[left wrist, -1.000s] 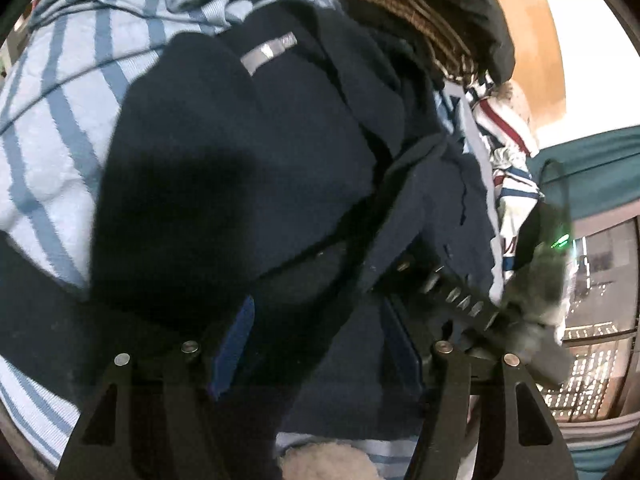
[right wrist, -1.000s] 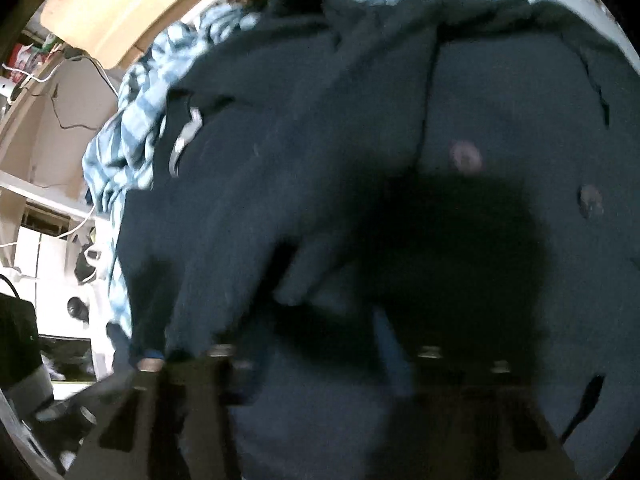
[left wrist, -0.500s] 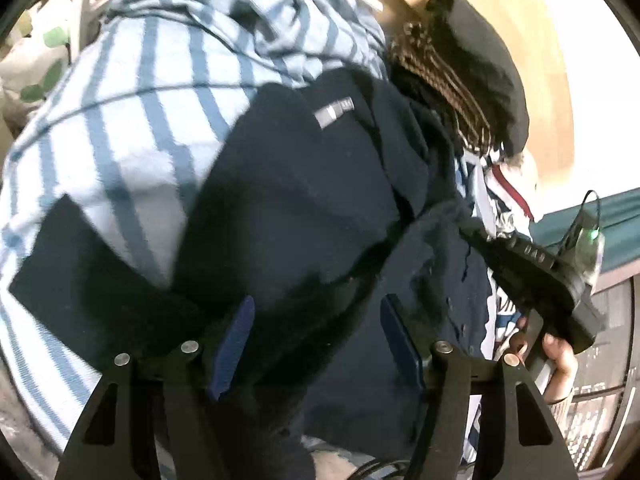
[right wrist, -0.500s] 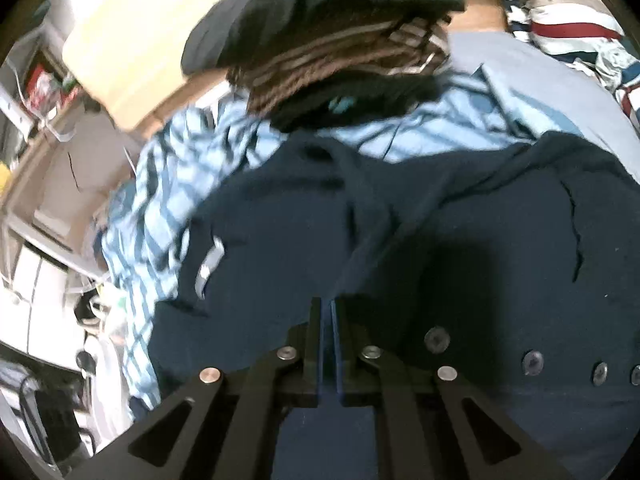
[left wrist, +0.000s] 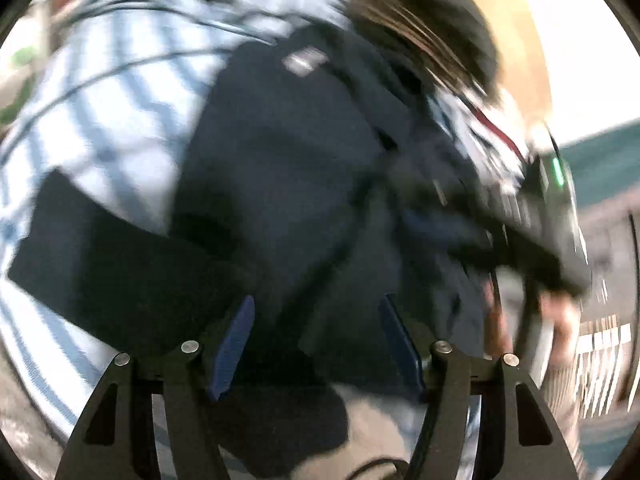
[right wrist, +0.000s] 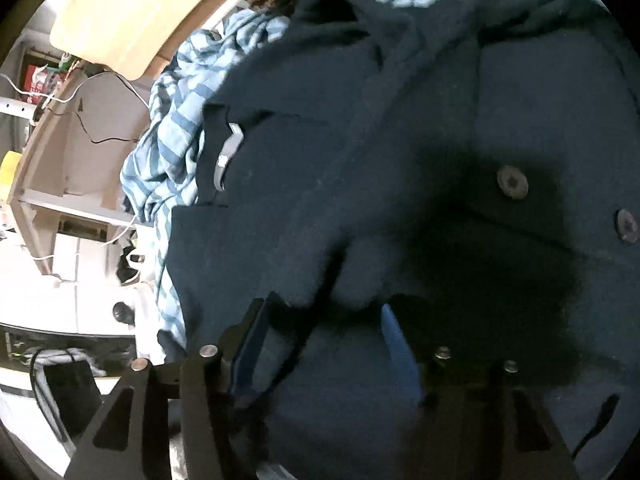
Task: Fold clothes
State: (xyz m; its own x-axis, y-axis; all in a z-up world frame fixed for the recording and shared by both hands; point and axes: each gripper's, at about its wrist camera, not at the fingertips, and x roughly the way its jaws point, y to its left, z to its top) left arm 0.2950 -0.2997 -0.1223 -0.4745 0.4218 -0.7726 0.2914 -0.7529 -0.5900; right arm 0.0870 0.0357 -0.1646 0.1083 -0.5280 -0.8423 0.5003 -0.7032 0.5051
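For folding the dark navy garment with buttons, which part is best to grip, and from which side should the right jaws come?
Probably the raised fold of the navy garment just ahead of the right gripper: it stands up from the flat cloth, so the open jaws can come down from above, straddle it and pinch.

A wooden headboard [right wrist: 116, 20] stands at the far left. Below it sits a pale shelf unit [right wrist: 52, 184] with a black cable [right wrist: 100, 140] and a white cable [right wrist: 120, 232] hanging on it. A yellow thing [right wrist: 9, 164] sits at the left edge.
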